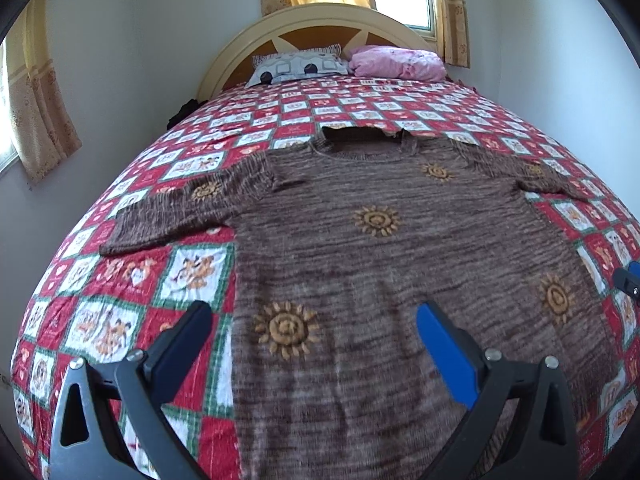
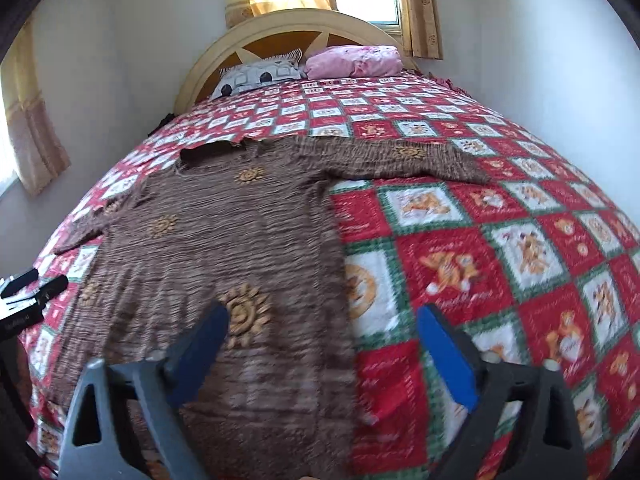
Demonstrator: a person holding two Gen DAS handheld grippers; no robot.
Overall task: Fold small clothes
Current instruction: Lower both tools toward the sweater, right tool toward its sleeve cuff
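On the bed (image 1: pixel 120 320), a brown shirt (image 1: pixel 380 280) with yellow suns lay flat and face up on a red, white and green quilt (image 2: pixel 500 260). Its neck pointed to the pillows (image 1: pixel 296 66) and its sleeves stuck out to each side.

At the left, the left claw (image 1: pixel 316 320) hung over the shirt's bottom left edge. Its jaws were spread wide and held nothing. One finger was over the quilt and one was over the cloth.

At the right, the right claw (image 2: pixel 324 324) hung over the shirt's bottom right edge. Its jaws were spread too, with nothing pinched between them.

I think the step was to grab the bottom corners. To do it well, each claw should come down right at its own corner, with the hem between the fingers. Both should pinch both layers, then lift together so the shirt stays smooth and even.

Some small writing showed on the red quilt squares, but it was too blurry to read. I could not see a brand on the shirt.
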